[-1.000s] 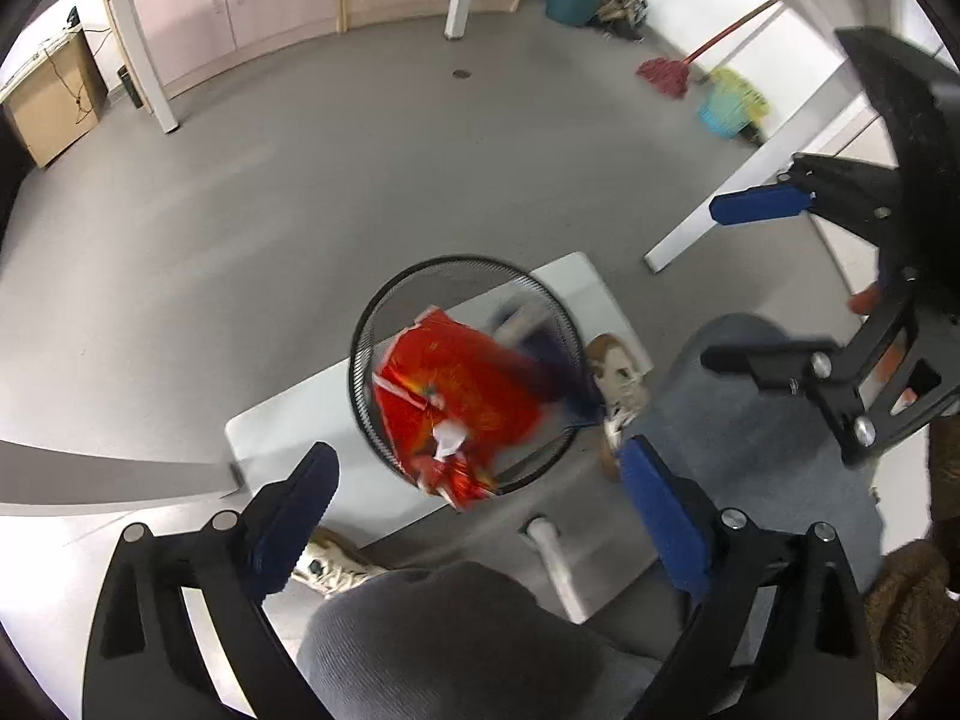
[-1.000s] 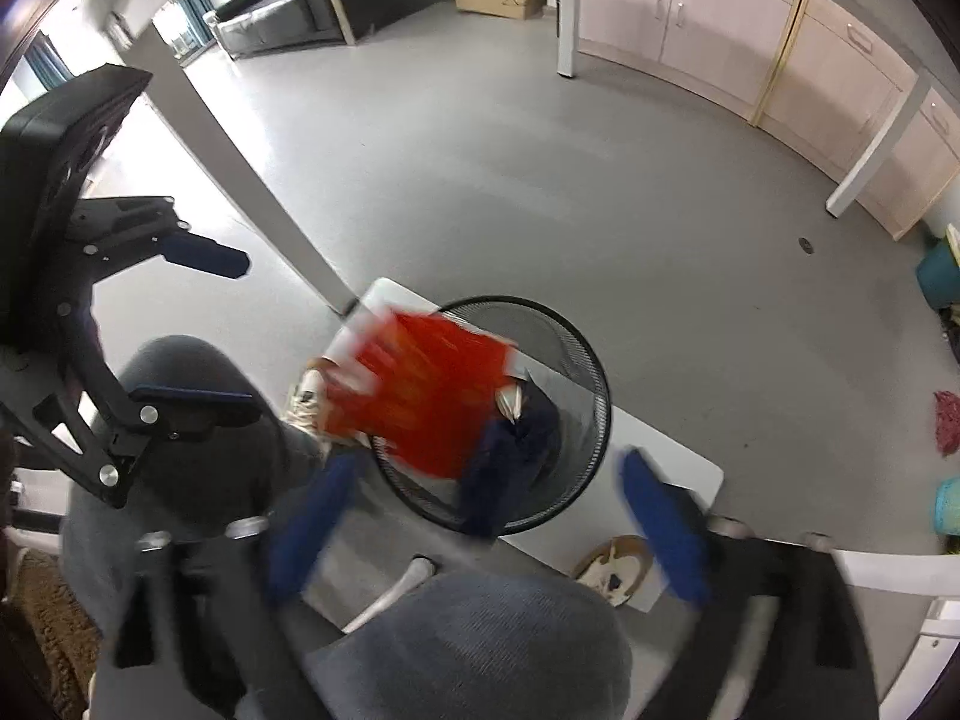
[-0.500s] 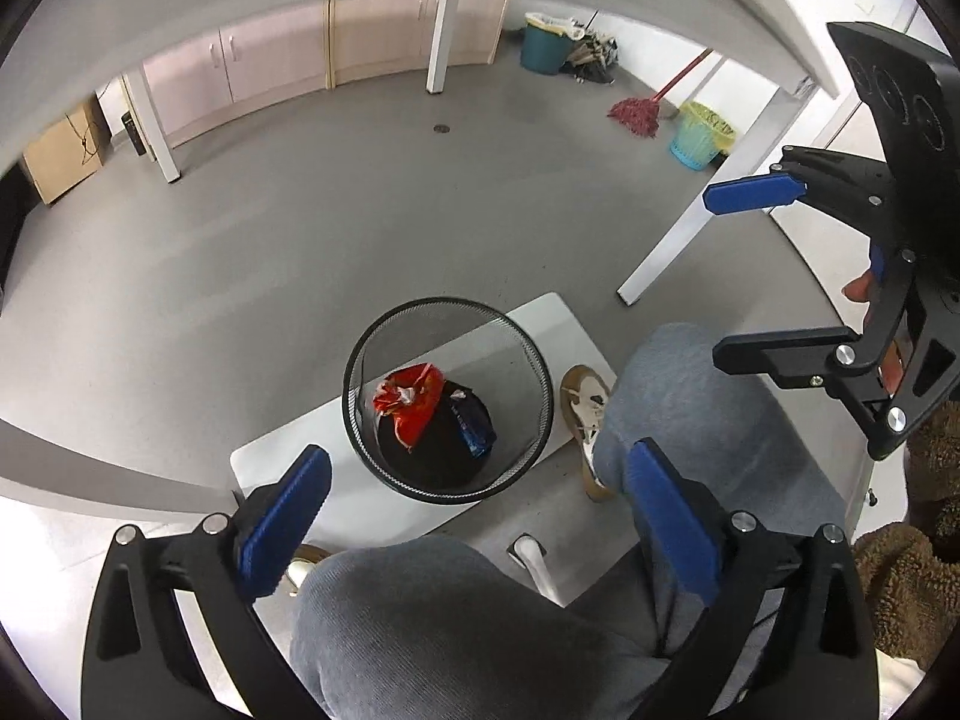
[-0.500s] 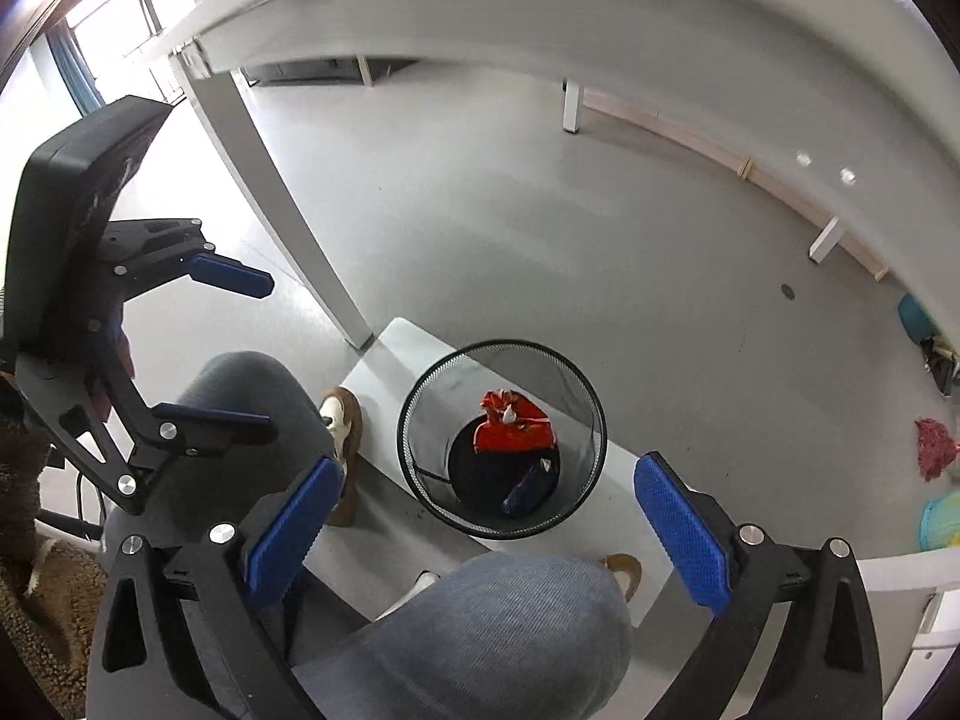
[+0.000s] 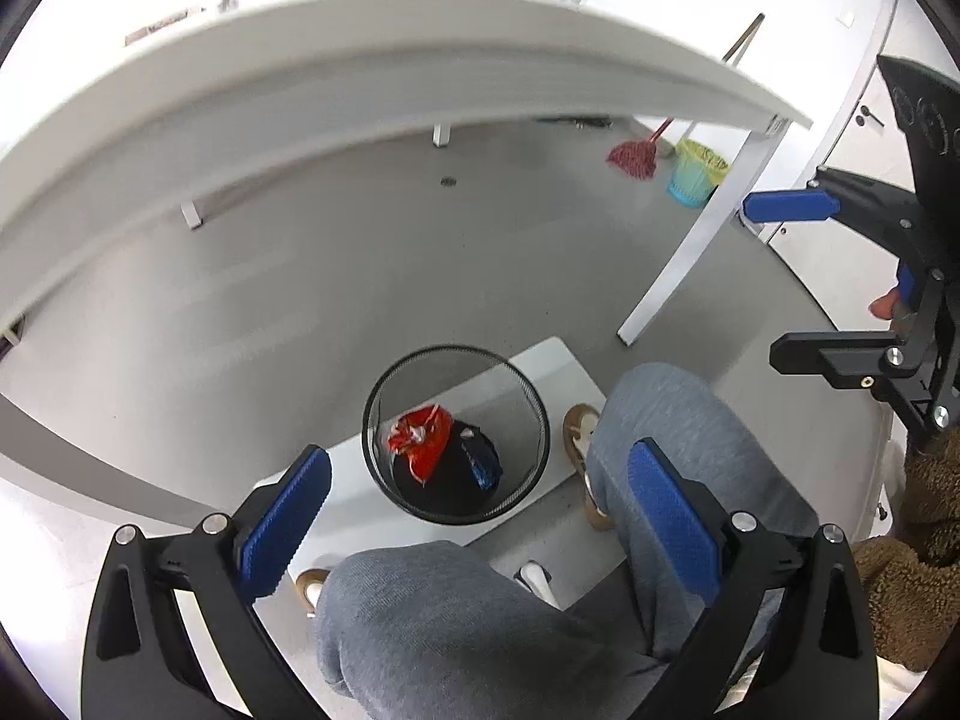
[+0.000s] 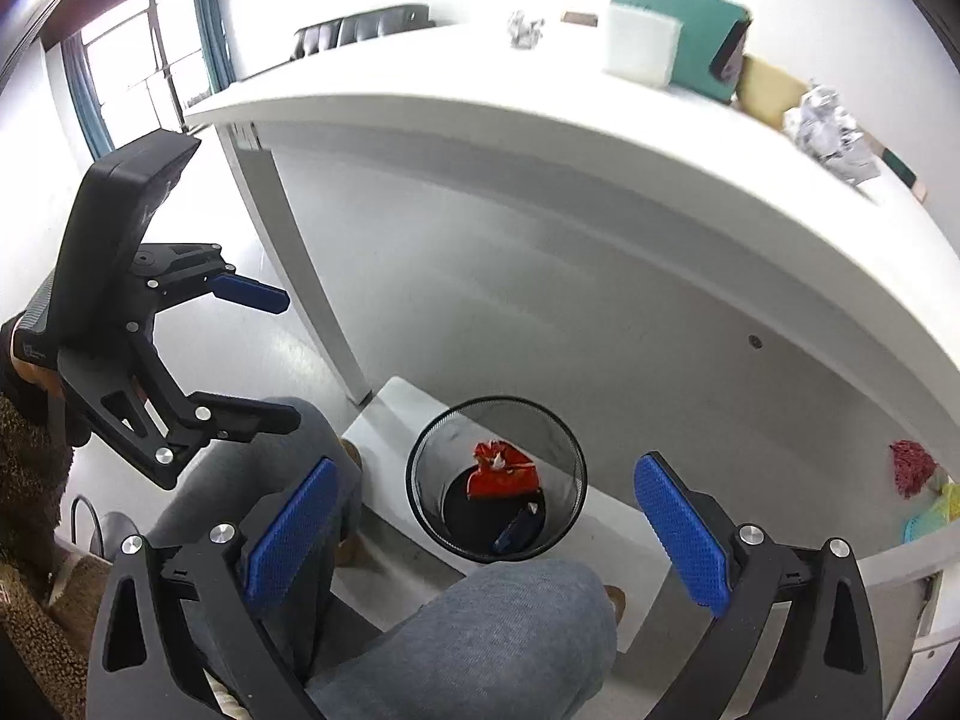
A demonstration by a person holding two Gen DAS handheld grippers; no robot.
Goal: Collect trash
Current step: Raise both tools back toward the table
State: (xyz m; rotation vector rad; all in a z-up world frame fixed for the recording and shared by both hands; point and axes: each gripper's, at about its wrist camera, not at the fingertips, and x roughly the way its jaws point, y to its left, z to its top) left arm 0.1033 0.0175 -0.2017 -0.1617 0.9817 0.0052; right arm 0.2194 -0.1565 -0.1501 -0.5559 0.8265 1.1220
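black wire mesh bin (image 5: 455, 433) sits lower centre of frame on a white mat (image 5: 558, 360), under the white table (image 5: 360, 78). inside it: crumpled red wrapper (image 5: 421, 439), shiny with white bits, and a dark blue packet (image 5: 483, 461) beside it. left gripper (image 5: 474, 516) spread wide, empty. right gripper (image 6: 480, 531) spread wide, empty. grey-trousered knees (image 5: 456, 618) at frame bottom.

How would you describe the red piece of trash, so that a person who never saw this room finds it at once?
Look under the white table for the black wire-mesh bin on the floor, in front of the seated person's knees. Inside it lies the crumpled red wrapper. It is the only bright red item there; beside it is a smaller dark blue packet.
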